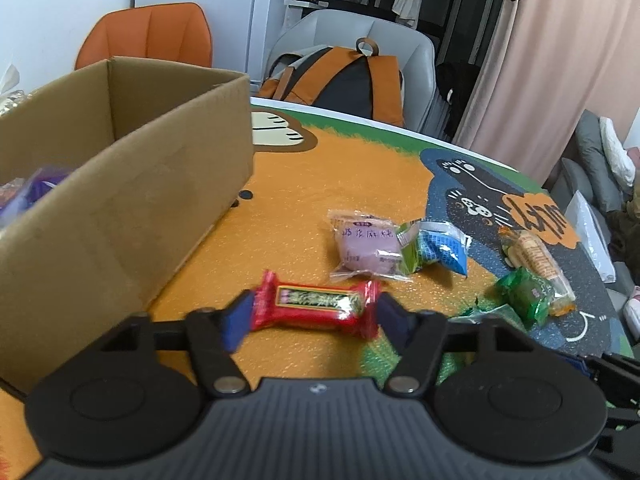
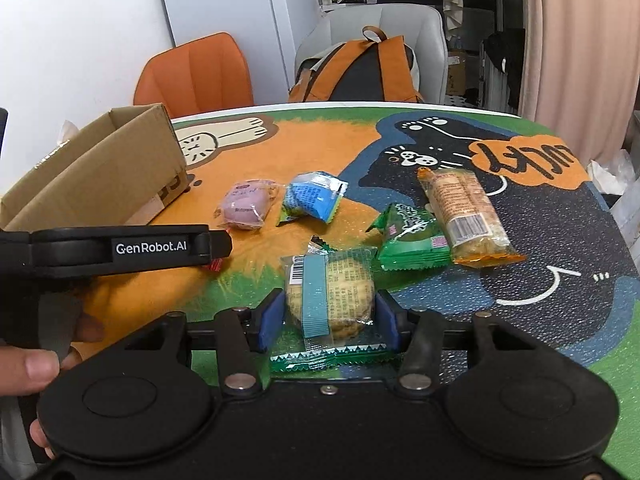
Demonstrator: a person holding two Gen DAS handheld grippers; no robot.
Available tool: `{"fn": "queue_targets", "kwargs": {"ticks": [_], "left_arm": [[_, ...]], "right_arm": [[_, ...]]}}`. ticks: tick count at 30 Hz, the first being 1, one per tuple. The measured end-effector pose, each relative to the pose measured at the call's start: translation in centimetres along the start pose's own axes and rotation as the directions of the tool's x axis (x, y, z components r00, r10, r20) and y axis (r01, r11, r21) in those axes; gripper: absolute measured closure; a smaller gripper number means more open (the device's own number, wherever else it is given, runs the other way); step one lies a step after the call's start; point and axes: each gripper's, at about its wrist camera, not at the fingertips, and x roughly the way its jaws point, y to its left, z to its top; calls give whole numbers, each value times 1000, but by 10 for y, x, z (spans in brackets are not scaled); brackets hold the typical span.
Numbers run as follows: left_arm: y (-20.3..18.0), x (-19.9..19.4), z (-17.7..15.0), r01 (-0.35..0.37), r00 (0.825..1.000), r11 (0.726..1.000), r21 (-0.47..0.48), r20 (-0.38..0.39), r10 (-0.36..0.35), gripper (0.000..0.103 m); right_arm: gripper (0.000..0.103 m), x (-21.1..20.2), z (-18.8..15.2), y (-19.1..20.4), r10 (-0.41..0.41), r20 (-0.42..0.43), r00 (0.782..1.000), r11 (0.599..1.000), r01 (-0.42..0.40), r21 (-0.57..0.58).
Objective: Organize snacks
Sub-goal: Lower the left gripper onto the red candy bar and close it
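Observation:
My left gripper (image 1: 314,316) is shut on a red-wrapped candy bar (image 1: 316,308), its blue pads pinching the wrapper's two ends just above the table. My right gripper (image 2: 328,314) is shut on a clear-wrapped round pastry with a teal band (image 2: 330,294), low over the table. A cardboard box (image 1: 120,184) stands open at the left, with some wrapped snacks inside. Loose on the table lie a purple mochi pack (image 2: 244,210), a blue-green pack (image 2: 310,198), a green pack (image 2: 408,238) and a long orange-ended biscuit pack (image 2: 464,216).
The table has a cartoon-cat mat (image 2: 520,280). The left gripper's body (image 2: 120,248) and the person's hand cross the left of the right wrist view. An orange chair (image 2: 196,72) and a grey chair with a backpack (image 2: 360,68) stand behind the table.

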Motion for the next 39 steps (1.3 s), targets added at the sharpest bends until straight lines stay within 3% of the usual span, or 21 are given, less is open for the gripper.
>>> {"fn": "queue_targets", "kwargs": {"ticks": [5,7,10,20,23,24,26,27,28,39], "left_arm": [[13,-9,-4,68,998,997,-31,7,-67,68],[19,-14,-6,99,995,994,-49,12,-98,95],[26,-18,-9,135,991,989,-67,5,-135,103],[30,-30,-9,174,985,983,-65,29,-173,103],[25,-30,-4,167,986,984,-61,31,-165,97],[24,-30,-2,171,985,983,-61,31,-169,88],[21,-28,1,173,985,983,-59,36,-171,57],[20,-28,2,169,985,984,-54,48,-167,37],[18,-28,2,164,985,985,-46,67,-161,30],[-4,6,5,149,989,988,48,10,-150,30]], "right_arm": [[54,-3,0,3,11,2,1000,1000,-11,10],[54,-5,0,5,8,5,1000,1000,-8,8],[54,-7,1,10,6,12,1000,1000,-7,1],[54,-14,1,21,18,21,1000,1000,-17,-10],[54,-14,1,22,18,23,1000,1000,-18,-14],[54,-15,1,21,17,23,1000,1000,-17,-13],[54,-15,2,19,15,25,1000,1000,-15,-7],[54,-15,2,17,12,24,1000,1000,-12,-4],[54,-14,2,16,9,23,1000,1000,-9,-2],[54,-8,0,-2,-4,11,1000,999,4,33]]}}
